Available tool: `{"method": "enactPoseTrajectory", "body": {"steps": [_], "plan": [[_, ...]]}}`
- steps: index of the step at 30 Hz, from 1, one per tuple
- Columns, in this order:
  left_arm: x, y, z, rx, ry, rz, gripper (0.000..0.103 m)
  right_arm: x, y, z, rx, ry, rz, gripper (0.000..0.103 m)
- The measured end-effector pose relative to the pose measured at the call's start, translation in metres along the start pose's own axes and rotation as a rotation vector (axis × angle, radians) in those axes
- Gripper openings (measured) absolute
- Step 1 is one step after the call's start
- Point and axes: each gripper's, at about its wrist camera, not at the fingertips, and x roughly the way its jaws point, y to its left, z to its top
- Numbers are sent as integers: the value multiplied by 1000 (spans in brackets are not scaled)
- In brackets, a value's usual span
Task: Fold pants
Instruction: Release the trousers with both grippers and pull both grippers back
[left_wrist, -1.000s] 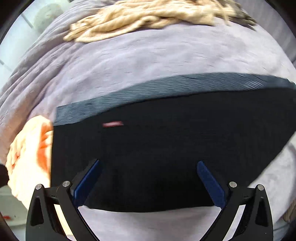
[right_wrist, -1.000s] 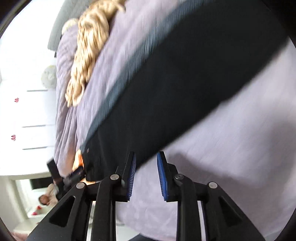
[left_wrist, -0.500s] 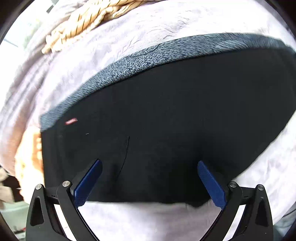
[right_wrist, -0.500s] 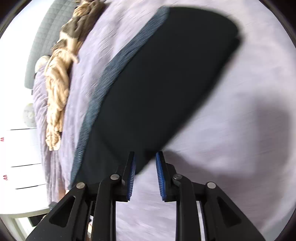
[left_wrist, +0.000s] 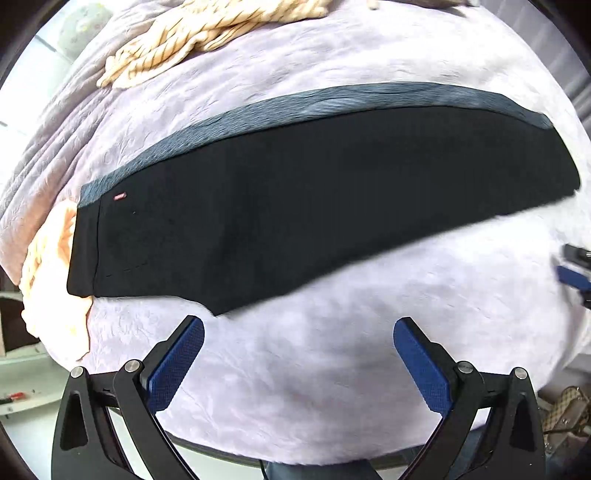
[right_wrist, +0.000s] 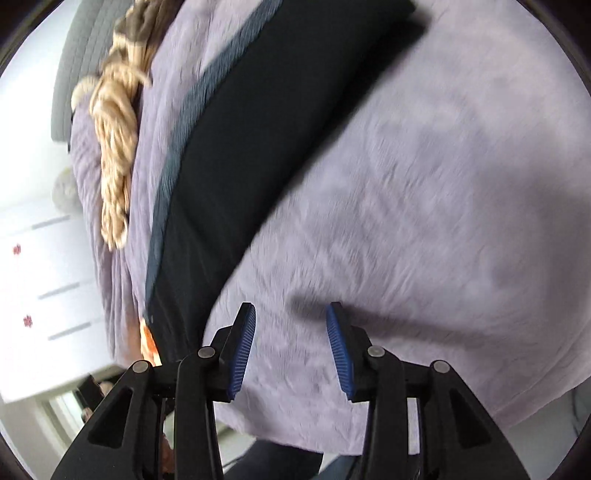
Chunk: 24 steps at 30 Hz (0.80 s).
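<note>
Left wrist view: your left gripper (left_wrist: 299, 354) has pulled back off the black pants (left_wrist: 295, 206) and now hangs spread wide over bare lilac bedspread (left_wrist: 332, 369), nothing between its pads. The pants lie folded lengthwise, grey side stripe (left_wrist: 332, 103) along the far edge.

Right wrist view: your right gripper (right_wrist: 291, 347), narrow a moment ago, is opening over the bedspread (right_wrist: 443, 221) beside the pants (right_wrist: 258, 129), empty. The lengthwise fold looks finished; next, fold crosswise.

Black pants (left_wrist: 314, 206) — flat, legs stacked.
</note>
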Motion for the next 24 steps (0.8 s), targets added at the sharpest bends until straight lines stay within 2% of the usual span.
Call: {"method": "enactPoseTrajectory", "body": {"steps": [3,8,14,17,18,19,24], "plan": [[-13,-14,-2,43,-31,48,103,14,5,-4,-34,83,-21,44],[-17,1,8,19,-51,73,103,21,18,-3,-83,142,-66,50],[-22,17,17,-20,-57,79,103,26,53,0,-173,131,-71,54],[-21,22,20,-39,-49,62,103,24,67,-1,-208,128,-20,55],[-20,22,21,-38,-47,59,103,25,72,-2,-224,132,-11,59],[-19,22,22,-35,-46,58,103,26,76,-4,-244,138,-15,63],[-21,16,26,-15,-61,58,103,26,76,-5,-251,149,-61,64]]}}
